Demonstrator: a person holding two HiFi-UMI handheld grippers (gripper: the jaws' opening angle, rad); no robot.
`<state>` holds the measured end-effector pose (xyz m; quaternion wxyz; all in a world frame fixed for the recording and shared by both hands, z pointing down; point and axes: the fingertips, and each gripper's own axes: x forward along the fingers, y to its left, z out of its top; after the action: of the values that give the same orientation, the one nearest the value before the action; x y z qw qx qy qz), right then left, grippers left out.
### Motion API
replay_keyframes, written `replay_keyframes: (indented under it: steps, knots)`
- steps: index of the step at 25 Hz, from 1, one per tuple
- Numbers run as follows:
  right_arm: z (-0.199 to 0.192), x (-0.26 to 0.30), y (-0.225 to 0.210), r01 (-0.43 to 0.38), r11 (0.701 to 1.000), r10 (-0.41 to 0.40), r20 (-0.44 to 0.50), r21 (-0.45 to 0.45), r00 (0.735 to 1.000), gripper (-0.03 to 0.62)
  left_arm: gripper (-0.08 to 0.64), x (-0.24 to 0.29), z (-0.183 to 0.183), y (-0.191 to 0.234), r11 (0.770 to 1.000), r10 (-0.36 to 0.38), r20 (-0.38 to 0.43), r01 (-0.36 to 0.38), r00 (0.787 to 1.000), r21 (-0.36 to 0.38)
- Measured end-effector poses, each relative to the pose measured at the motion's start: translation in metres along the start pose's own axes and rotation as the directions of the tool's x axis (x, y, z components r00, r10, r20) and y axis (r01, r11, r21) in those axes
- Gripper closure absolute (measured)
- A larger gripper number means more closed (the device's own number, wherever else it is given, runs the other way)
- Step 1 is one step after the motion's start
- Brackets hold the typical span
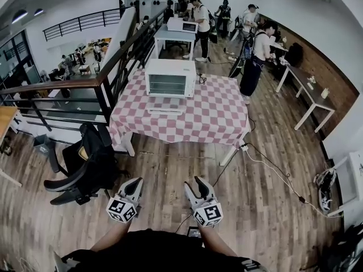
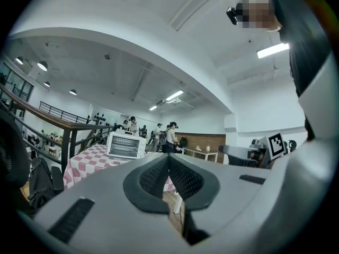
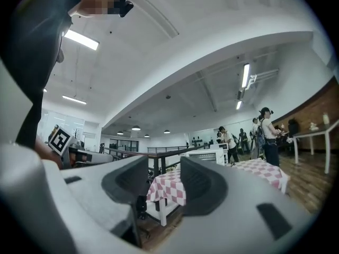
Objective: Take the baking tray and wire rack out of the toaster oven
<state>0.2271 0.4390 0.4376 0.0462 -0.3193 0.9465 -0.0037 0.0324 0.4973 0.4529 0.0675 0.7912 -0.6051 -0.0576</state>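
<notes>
The white toaster oven (image 1: 170,78) stands at the far side of a table with a red-and-white checked cloth (image 1: 193,120), well ahead of me. It also shows small in the left gripper view (image 2: 126,145) and the right gripper view (image 3: 209,155). Its front looks folded down onto the cloth; I cannot make out the tray and rack inside. Both grippers hang low over the wooden floor, far short of the table. My left gripper (image 1: 136,181) (image 2: 168,165) is shut with nothing in it. My right gripper (image 1: 193,183) (image 3: 164,181) is open and empty.
A black office chair (image 1: 85,163) stands at the left between me and the table. A dark railing (image 1: 113,72) runs behind the table's left side. A white cable (image 1: 272,169) trails over the floor at the right. Several people (image 1: 258,55) and white desks (image 1: 306,89) fill the back.
</notes>
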Motion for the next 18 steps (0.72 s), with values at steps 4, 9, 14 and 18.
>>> replay_keyframes:
  steps: [4,9,14,18]
  knots:
    - [-0.007,-0.012,-0.01,0.003,1.0,-0.003,-0.011,0.004,1.0,0.403,0.566,-0.001,-0.005,-0.003,0.999,0.033,0.005,-0.032,0.999,-0.007]
    - [-0.007,-0.029,-0.024,0.01,1.0,-0.01,-0.011,-0.001,1.0,0.403,0.566,-0.008,-0.009,-0.007,0.998,0.058,0.011,-0.058,0.998,-0.014]
    - [0.008,-0.03,-0.043,0.024,0.999,-0.023,0.012,-0.031,1.0,0.403,0.566,-0.005,0.004,-0.015,0.998,0.067,0.037,-0.067,0.997,0.001]
    - [0.005,-0.028,-0.042,0.014,0.999,-0.014,-0.007,-0.029,1.0,0.403,0.566,-0.008,0.001,-0.007,0.997,0.077,0.029,-0.077,0.997,-0.01]
